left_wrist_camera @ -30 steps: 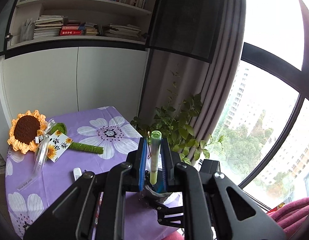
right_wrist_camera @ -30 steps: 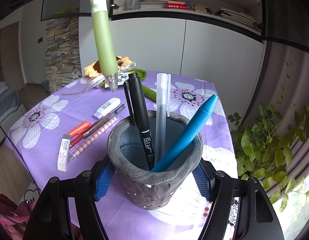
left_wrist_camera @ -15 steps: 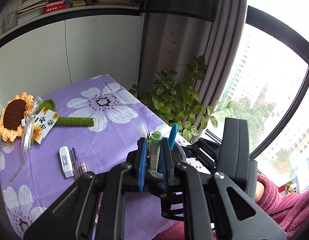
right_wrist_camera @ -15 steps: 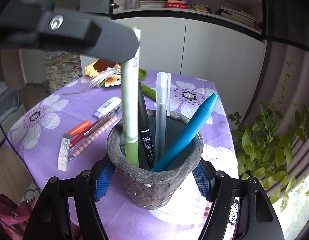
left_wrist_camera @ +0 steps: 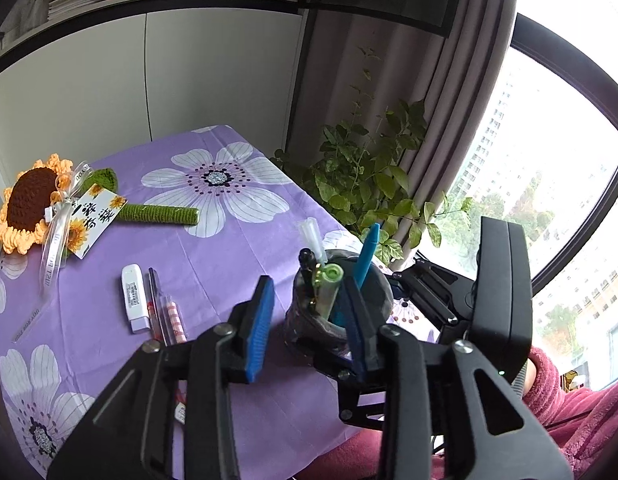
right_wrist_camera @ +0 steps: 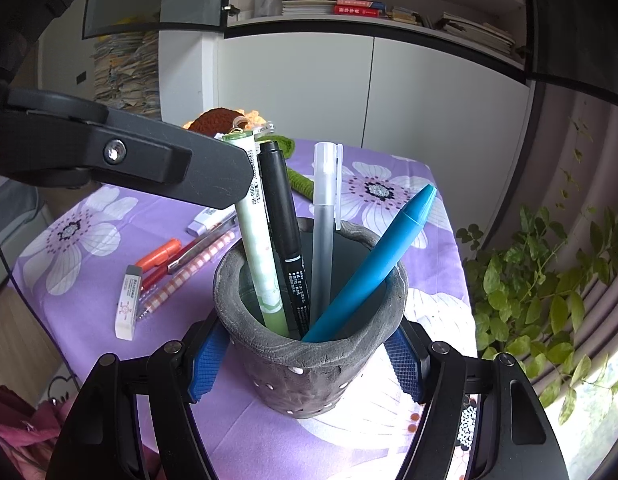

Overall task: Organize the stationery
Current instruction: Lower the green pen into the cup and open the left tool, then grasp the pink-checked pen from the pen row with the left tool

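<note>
Pen holder (right_wrist_camera: 309,344), grey and rough-walled, stood near the worktop (left_wrist_camera: 237,248) edge closest to the window and the person, clamped at both sides by the blue pads of the right tool (right_wrist_camera: 305,360). It contained four items: a green pen (right_wrist_camera: 257,240), a black marker (right_wrist_camera: 285,232), a frosted pen (right_wrist_camera: 324,216) and a blue pen (right_wrist_camera: 373,264) leaning toward the plant (right_wrist_camera: 541,280) side.

Jaws of the left tool (left_wrist_camera: 305,312) had just been opening; they stood apart above the holder rim, with the top of the green pen between them and neither pad pressing on it. The green pen rested inside the holder, tip down.

Loose stationery lay in a cluster toward the opposite worktop edge: an eraser (right_wrist_camera: 127,304), an orange marker (right_wrist_camera: 159,252), a checked pen (right_wrist_camera: 189,276) and a correction tape (left_wrist_camera: 133,298). A crocheted sunflower (left_wrist_camera: 33,204) occupied the far corner by the cabinet (left_wrist_camera: 149,72). Purple cloth between the cluster and the holder lay bare.
</note>
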Tool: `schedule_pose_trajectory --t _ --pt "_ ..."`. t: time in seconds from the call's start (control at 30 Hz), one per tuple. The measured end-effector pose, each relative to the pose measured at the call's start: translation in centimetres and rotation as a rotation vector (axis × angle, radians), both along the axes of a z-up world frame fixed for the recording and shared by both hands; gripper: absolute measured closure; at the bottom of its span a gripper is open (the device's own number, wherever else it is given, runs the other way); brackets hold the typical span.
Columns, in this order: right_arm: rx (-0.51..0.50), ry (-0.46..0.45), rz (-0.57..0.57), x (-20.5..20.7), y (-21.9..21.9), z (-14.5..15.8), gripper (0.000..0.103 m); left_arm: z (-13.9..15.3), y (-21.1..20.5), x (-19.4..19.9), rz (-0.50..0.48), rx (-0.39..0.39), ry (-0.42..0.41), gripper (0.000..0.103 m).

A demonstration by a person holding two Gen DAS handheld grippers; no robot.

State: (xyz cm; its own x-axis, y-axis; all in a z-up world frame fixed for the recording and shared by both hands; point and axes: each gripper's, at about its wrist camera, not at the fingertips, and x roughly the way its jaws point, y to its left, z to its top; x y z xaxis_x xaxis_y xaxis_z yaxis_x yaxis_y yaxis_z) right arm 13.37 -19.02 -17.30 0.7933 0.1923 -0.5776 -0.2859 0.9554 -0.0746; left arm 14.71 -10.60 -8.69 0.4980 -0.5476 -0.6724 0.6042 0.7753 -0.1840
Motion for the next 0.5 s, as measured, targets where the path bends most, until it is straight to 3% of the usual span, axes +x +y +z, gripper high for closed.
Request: schedule_pose_trajectory --t 0.07,0.27,0.37,0.5 --pt "0.002 0.002 0.0 0.0 -0.1 0.0 0.031 0.4 0.6 0.0 0.016 -0.019 -0.01 0.051" --pt "0.0 0.001 -0.001 -0.1 -0.1 -0.1 0.031 1.2 2.6 0.4 0.119 -0.016 -0.072 0.051" --pt "0.0 0.001 -0.002 -0.1 -0.1 0.0 0.031 -0.4 3.7 1.7 0.215 0.043 -0.053 0.051" --pt "0.001 0.001 -0.001 -0.1 -0.1 0.0 0.031 -4.0 3.5 3.0 0.241 0.118 0.027 0.053"
